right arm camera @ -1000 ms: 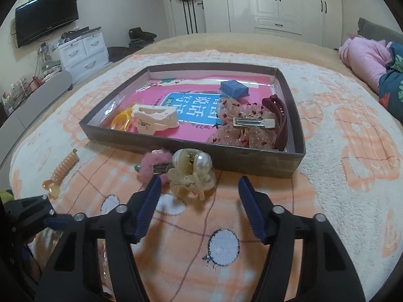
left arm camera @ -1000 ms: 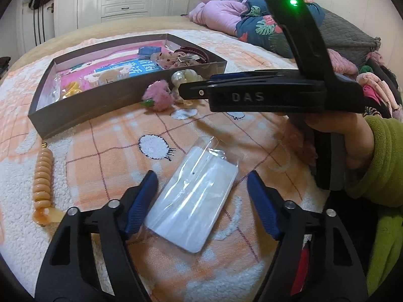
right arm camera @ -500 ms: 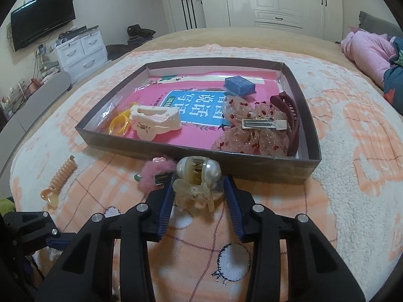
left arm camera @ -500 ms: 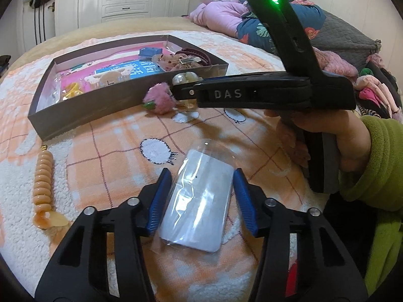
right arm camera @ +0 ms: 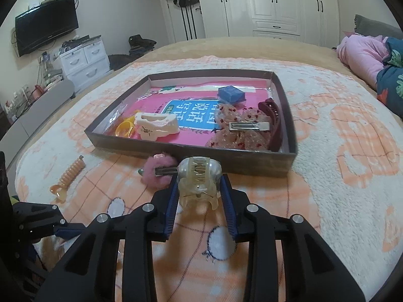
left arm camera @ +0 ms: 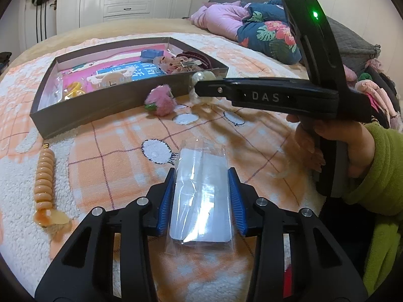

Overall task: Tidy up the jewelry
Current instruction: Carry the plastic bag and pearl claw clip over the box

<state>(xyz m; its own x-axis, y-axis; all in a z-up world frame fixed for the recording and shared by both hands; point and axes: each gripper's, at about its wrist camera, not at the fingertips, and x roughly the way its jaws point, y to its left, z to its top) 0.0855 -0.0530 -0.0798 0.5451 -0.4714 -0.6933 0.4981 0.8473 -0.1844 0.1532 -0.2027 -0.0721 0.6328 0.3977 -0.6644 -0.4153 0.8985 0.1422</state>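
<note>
**Both tongs closed on loose pieces beside the tray**

The left tongs (left arm camera: pixel 200 200) were seen closed against the two long edges of a clear plastic packet (left arm camera: pixel 201 196) lying flat on the orange-and-white blanket (left arm camera: pixel 113 136) of the bed. The right tongs (right arm camera: pixel 199 198) were clamped on a translucent pearl claw clip (right arm camera: pixel 199 178), held just in front of the near wall of the brown tray (right arm camera: pixel 289 115). A pink fluffy clip (right arm camera: pixel 157 173) lay touching or just beside the claw clip, and an orange spiral hair tie (left arm camera: pixel 44 176) was left well apart on the blanket. Inside the tray a white claw clip (right arm camera: pixel 157 124), a blue box (right arm camera: pixel 231 95), a sequinned bow (right arm camera: pixel 236 130) and a maroon clip (right arm camera: pixel 273 123) were already laid.

Whether the packet held any jewelry could not be told; its contents looked pale and were blurred by glare.

Several risks were judged from here. The packet's slick film might buckle or slide out from between the pads, since only its thin edges were pinched. The rounded claw clip could rotate or pop free if squeezed off-centre. If it were carried low, the tray's near wall could be struck, or the pink fluffy clip dragged along.
</note>
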